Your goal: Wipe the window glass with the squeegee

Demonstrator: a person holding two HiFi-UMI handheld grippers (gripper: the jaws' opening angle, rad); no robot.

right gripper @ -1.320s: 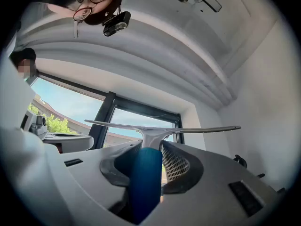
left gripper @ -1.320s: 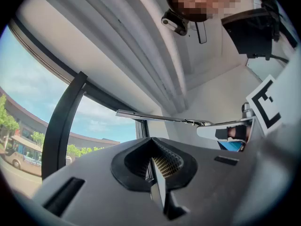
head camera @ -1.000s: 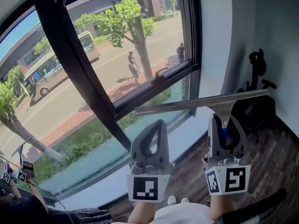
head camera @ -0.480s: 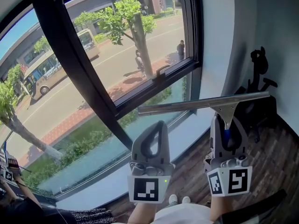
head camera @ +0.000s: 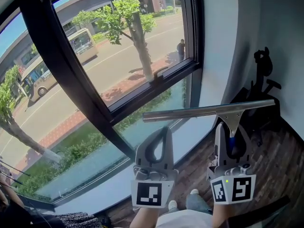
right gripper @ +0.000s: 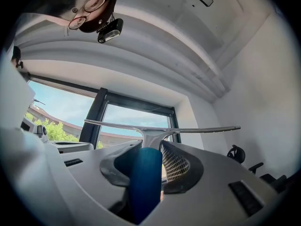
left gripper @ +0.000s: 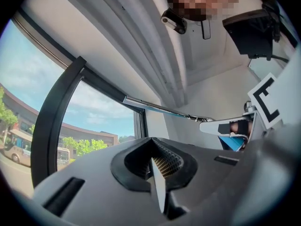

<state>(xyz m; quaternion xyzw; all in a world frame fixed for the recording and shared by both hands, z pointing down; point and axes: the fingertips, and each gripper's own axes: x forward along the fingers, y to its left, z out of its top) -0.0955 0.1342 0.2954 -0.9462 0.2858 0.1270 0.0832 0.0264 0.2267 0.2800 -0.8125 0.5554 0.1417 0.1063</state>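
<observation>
The squeegee (head camera: 209, 110) has a long metal blade and a blue handle (right gripper: 145, 182). My right gripper (head camera: 231, 137) is shut on that handle, and the blade (right gripper: 160, 130) lies level, a short way off the lower window glass (head camera: 142, 127). To its left, my left gripper (head camera: 160, 136) is held upright with jaws shut on nothing. In the left gripper view the jaws (left gripper: 157, 171) meet along a thin line, and the squeegee blade (left gripper: 160, 108) crosses above them. The window (head camera: 118, 56) has a black frame with a slanted mullion (head camera: 71, 75).
A white sill (head camera: 190, 137) runs under the window. A white wall (head camera: 266, 27) stands at the right, with a black object (head camera: 261, 75) against it and dark wood flooring (head camera: 280, 160) below. The person's shoes (head camera: 183, 204) show at the bottom. Outside are trees, a road and a bus.
Both grippers and the squeegee have shifted slightly lower and to the right in the view; the view has swung a little along the window. Pedestrians outside have walked on.
</observation>
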